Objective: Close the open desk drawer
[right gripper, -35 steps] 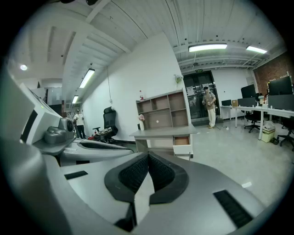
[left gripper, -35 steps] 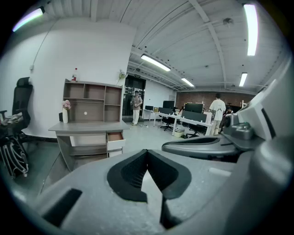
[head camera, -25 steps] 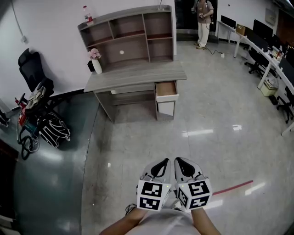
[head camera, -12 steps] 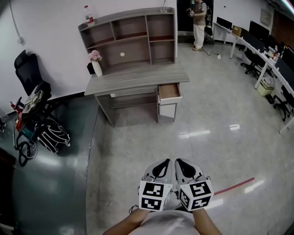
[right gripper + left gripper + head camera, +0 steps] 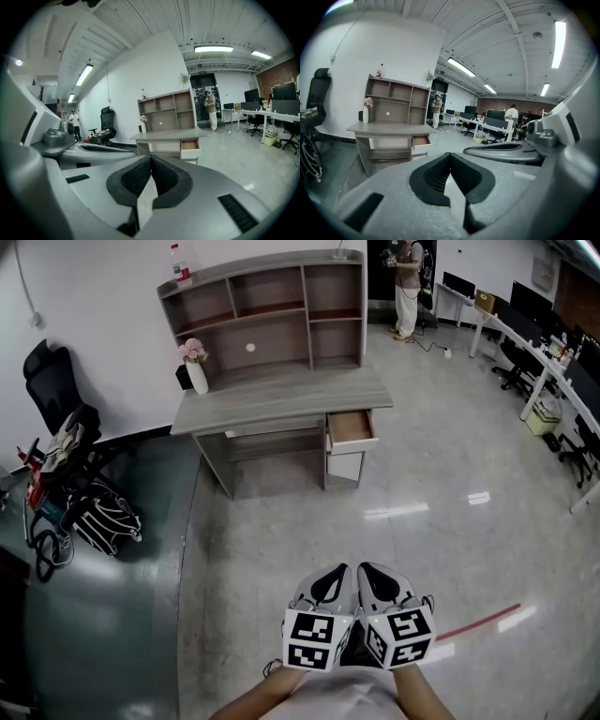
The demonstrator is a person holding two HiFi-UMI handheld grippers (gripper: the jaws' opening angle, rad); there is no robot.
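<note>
While left gripper (image 5: 328, 577) and right gripper (image 5: 374, 575) sit closed, open floor (image 5: 309, 531) reaches the drawer (image 5: 351, 427).

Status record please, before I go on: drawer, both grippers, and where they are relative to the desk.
drawer: open, pulled out under the right end of the desk; no contents visible
left gripper: fingers shut, nothing held
right gripper: fingers shut, nothing held
position: grippers side by side, pointing toward the desk, a stretch of floor away from it
contact with drawer: none
</note>
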